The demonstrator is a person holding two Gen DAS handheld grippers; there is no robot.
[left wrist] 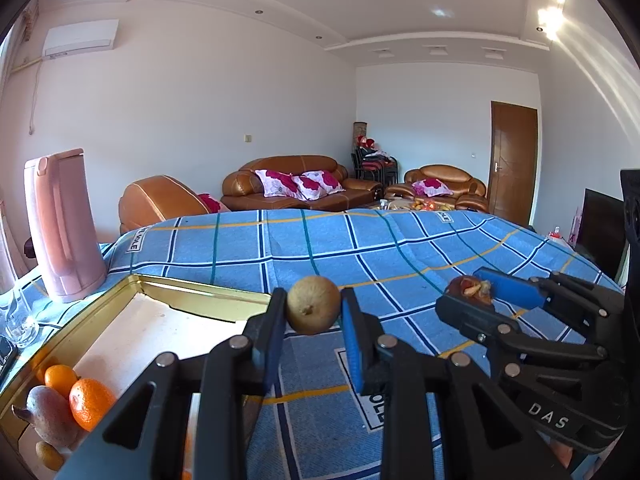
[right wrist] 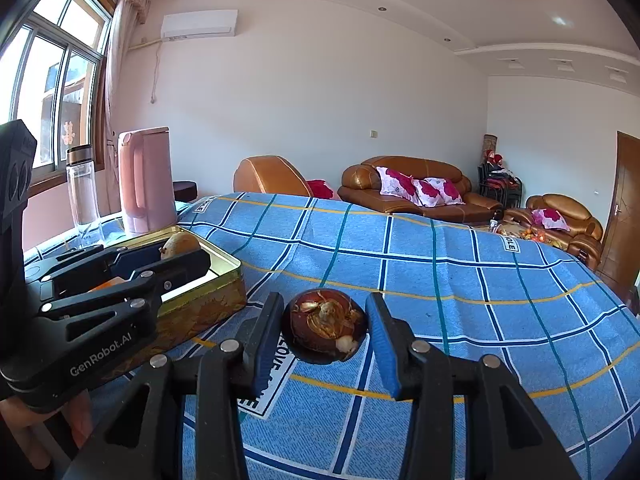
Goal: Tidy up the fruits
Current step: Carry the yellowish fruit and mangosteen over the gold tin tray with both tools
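Note:
My left gripper (left wrist: 313,312) is shut on a small round tan fruit (left wrist: 313,305) and holds it above the blue checked cloth, just right of the gold tin box (left wrist: 160,286). The tin holds two oranges (left wrist: 90,402), a pinkish pear-like fruit (left wrist: 50,414) and a small yellow fruit (left wrist: 48,456) in its near corner. My right gripper (right wrist: 325,326) is shut on a dark brown-red round fruit (right wrist: 324,326) with a tan stem end, held over the cloth. The right gripper also shows in the left wrist view (left wrist: 472,296), to the right of the left one. The left gripper shows in the right wrist view (right wrist: 182,248) over the tin (right wrist: 216,280).
A pink kettle (left wrist: 62,224) stands behind the tin at the left, with clear glasses (left wrist: 18,316) beside it. A clear bottle (right wrist: 82,188) stands by the window. The blue checked cloth (left wrist: 360,240) covers the table; brown sofas (left wrist: 300,184) lie beyond.

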